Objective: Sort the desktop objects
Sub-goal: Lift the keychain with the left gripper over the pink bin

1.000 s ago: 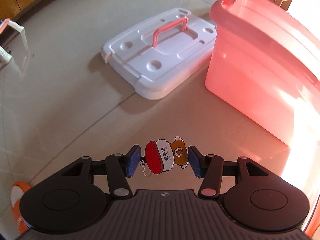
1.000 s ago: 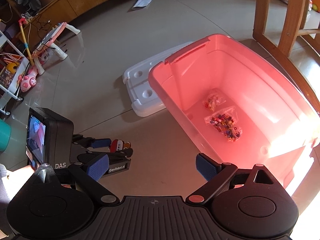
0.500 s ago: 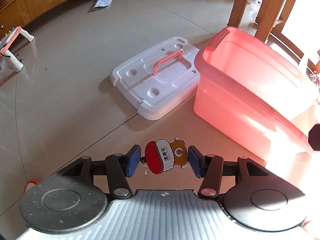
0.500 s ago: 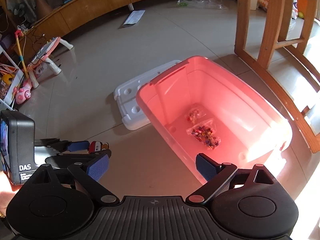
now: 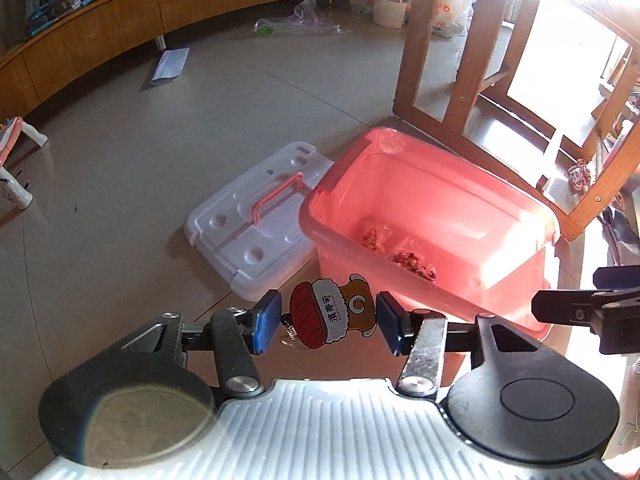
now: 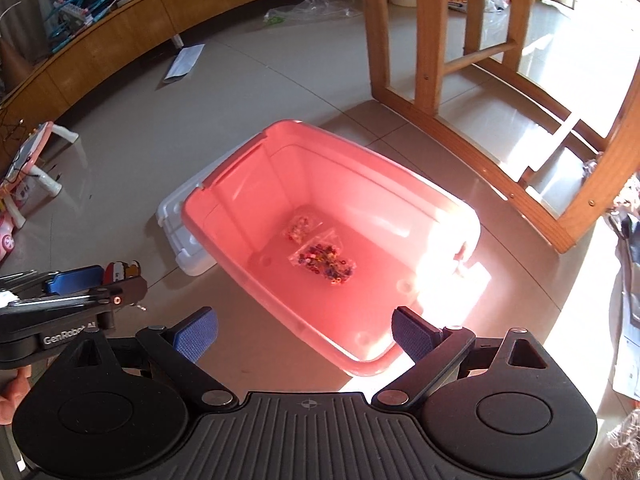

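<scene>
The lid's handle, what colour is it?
Pink, on a white lid. The handle shows best in the left wrist view.

A glossy beige tiled floor (image 6: 280, 92) is shown, crossed by thin grout lines. A long wooden cabinet (image 5: 168, 4) with drawers is set along the far side, from 9 to 12 o'clock, its top cluttered with toys. A wooden chair frame (image 6: 424, 40) is seen at 1 to 3 o'clock. Strong sunlight is cast across the floor at 3 to 4 o'clock. A white envelope (image 5: 170, 65) and plastic bags (image 5: 316, 20) are scattered near the cabinet.
</scene>
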